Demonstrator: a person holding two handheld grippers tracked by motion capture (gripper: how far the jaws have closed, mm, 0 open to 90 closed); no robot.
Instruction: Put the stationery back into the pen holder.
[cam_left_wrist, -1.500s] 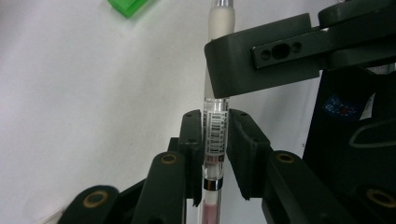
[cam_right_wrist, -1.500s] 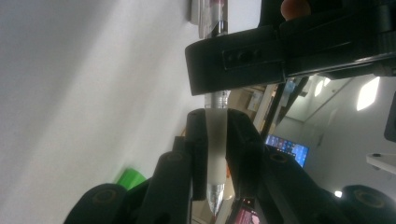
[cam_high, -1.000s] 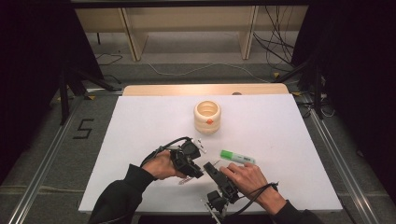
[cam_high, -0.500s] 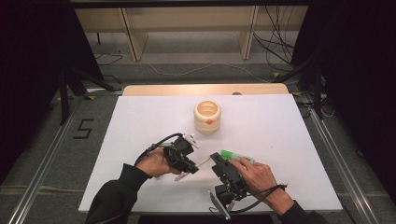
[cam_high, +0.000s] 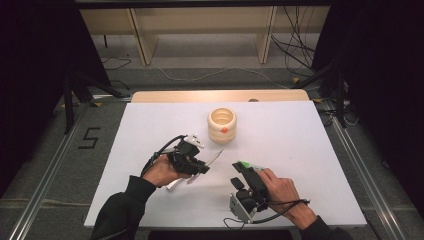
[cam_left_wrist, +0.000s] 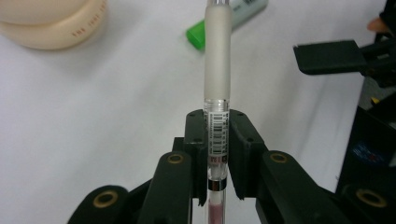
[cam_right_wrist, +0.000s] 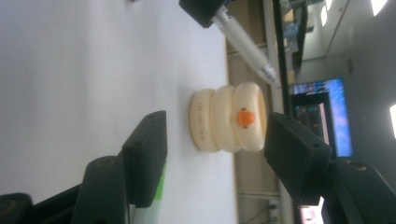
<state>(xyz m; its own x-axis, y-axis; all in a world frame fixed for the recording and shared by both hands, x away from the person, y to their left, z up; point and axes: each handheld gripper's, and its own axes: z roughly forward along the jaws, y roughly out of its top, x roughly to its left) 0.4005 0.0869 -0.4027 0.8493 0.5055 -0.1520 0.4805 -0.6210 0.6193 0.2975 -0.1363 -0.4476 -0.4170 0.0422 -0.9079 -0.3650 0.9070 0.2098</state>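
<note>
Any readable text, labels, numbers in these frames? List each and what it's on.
"5": floor marking left of the table.
Pen in the left gripper: barcode label, digits too small to read.
Cream holder: red lettering, too blurred.
Green marker: print cut off, unreadable.

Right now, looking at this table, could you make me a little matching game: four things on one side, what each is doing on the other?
Things:
1. pen
2. cream ringed cup
3. green-capped cap piece
4. right hand-held gripper

States:
A. jaws apart, nothing between them
B. lying flat on the white table
C. clamped in the left hand-held gripper
D. standing upright, orange dot on its side

Pairs: 1-C, 2-D, 3-B, 4-A
</note>
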